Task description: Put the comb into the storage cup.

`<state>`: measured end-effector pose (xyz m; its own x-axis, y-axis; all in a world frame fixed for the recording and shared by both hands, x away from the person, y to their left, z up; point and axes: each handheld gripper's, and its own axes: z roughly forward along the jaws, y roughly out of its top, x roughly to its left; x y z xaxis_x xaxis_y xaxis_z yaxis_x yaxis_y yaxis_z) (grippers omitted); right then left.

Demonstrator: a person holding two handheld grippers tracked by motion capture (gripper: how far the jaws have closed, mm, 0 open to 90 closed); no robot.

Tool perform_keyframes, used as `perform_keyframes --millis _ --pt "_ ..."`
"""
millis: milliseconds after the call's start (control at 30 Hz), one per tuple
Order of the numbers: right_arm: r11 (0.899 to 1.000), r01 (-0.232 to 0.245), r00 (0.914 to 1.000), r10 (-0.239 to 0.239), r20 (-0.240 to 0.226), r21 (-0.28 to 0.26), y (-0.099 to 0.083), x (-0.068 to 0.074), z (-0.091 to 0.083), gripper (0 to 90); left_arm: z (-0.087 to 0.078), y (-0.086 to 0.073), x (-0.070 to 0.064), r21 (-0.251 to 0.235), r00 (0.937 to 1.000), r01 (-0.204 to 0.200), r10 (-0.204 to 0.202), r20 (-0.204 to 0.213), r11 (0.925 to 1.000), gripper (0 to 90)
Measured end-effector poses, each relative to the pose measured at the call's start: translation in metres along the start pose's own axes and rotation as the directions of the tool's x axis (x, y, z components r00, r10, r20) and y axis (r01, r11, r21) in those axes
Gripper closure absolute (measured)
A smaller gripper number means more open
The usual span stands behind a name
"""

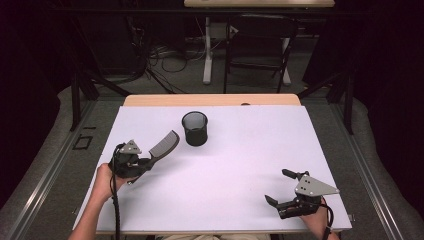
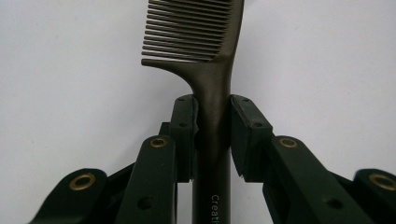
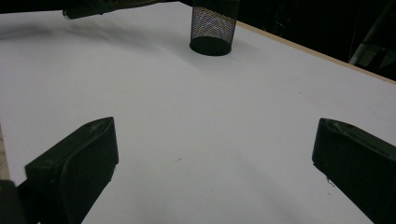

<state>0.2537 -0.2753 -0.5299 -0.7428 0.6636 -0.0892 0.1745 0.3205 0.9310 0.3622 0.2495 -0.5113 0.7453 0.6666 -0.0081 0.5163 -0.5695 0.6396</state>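
Two risks I note: left gripper pinches the comb handle left of centre frame; tilt it and teeth snag the mesh cup rim, toppling it. Right gripper gapes empty, lower right.

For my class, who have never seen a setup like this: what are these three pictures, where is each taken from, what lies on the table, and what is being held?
A person sits at a white table and holds a hand tool in each hand: a gripper with two black jaws. There is no robot arm.

The high view looks down from above the person's side. The other two pictures come from small cameras riding on each gripper, looking along its jaws.

The left gripper is shut on the handle of a dark comb, whose teeth point away from the hand towards a black mesh cup. The cup stands upright near the far middle of the table.

The right gripper holds nothing; its jaws stand wide apart over bare table at the near right.
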Motion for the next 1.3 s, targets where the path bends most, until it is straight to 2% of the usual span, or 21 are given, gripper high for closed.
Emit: perform_keyframes --millis 200,533,767,1300 --pt "1.000 -0.005 1.0000 0.005 -0.003 0.001 -0.0003 0.0004 0.0012 0.0 -0.0018 -0.0008 0.0010 -0.019 0.9999 0.013 -0.014 -0.011 0.9997 72.4" --pt "1.000 -0.003 1.0000 0.003 0.001 0.005 -0.0001 -0.0004 0.0003 0.0 -0.0054 -0.0019 0.0017 -0.080 0.9990 0.038 -0.040 -0.021 0.9961 72.4" --pt "1.000 -0.005 1.0000 0.005 0.005 0.005 -0.0003 -0.0007 0.0005 0.0 -0.0053 -0.0023 0.0016 -0.129 0.9977 0.060 -0.064 -0.024 0.9898 72.3" --pt "1.000 -0.012 0.9999 0.012 0.011 0.006 -0.0005 -0.0012 0.0012 0.0 -0.0048 -0.0018 -0.0012 -0.200 0.9948 0.072 -0.085 -0.056 0.9771 72.4"
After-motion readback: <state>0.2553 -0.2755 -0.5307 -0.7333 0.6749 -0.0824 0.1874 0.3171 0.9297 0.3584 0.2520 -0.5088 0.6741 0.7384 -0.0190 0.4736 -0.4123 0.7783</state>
